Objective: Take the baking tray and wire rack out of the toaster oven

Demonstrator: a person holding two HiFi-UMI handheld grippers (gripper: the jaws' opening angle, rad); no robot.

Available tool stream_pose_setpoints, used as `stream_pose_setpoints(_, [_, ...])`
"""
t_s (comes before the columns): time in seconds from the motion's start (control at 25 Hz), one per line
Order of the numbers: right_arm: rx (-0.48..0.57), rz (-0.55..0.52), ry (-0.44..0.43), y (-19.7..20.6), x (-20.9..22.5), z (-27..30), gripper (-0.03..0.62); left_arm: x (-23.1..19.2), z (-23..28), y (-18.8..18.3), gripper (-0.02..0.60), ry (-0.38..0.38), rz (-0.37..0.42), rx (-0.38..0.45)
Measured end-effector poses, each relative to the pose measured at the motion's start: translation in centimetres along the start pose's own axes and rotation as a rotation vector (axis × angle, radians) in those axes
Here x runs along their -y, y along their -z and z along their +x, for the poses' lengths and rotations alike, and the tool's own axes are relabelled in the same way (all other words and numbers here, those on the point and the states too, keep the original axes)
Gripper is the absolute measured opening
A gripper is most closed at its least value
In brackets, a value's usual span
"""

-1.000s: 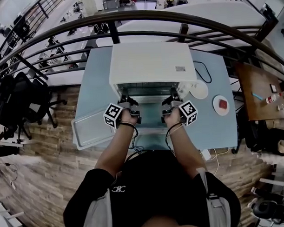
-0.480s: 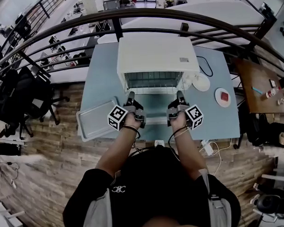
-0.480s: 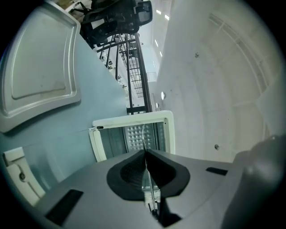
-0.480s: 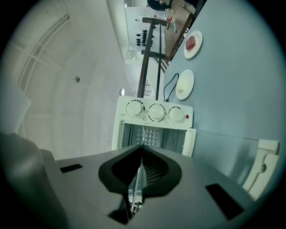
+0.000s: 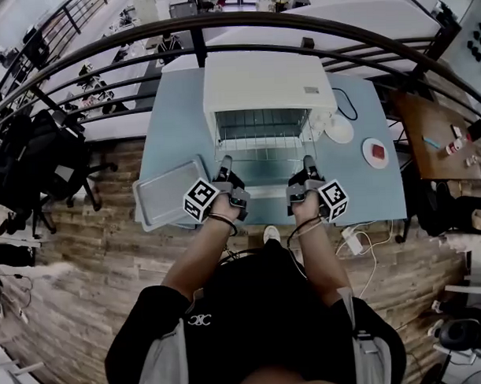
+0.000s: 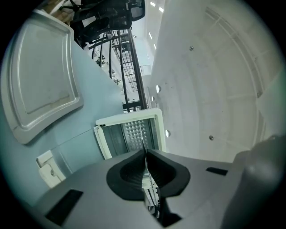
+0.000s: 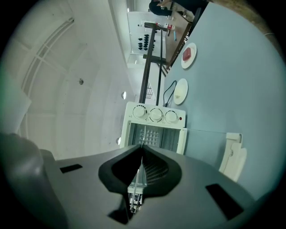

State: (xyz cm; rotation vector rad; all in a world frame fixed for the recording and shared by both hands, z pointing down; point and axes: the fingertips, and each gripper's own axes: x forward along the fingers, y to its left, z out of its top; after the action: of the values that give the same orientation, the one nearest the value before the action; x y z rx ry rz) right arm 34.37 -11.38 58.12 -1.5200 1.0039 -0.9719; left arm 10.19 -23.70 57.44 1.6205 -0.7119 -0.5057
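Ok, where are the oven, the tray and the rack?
oven [image 5: 264, 80]: head view, middle of its white top.
tray [image 5: 171, 193]: head view, its flat bottom.
rack [image 5: 264, 147]: head view, the wires at the oven's mouth.

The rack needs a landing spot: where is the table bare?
Bare: the table front right, before the red-centred plate; also the strip left of the toaster oven, behind the baking tray. Crowded: right of the oven, with white disc and cable.
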Motion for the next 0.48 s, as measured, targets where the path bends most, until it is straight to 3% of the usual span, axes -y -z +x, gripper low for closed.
stream_pose_setpoints(0.48, [0.024, -0.024, -0.012, 1.9, 0.2, -5.8, 0.014, 0.0, -4.8, 0.7, 0.021, 0.023, 0.013, -0.043])
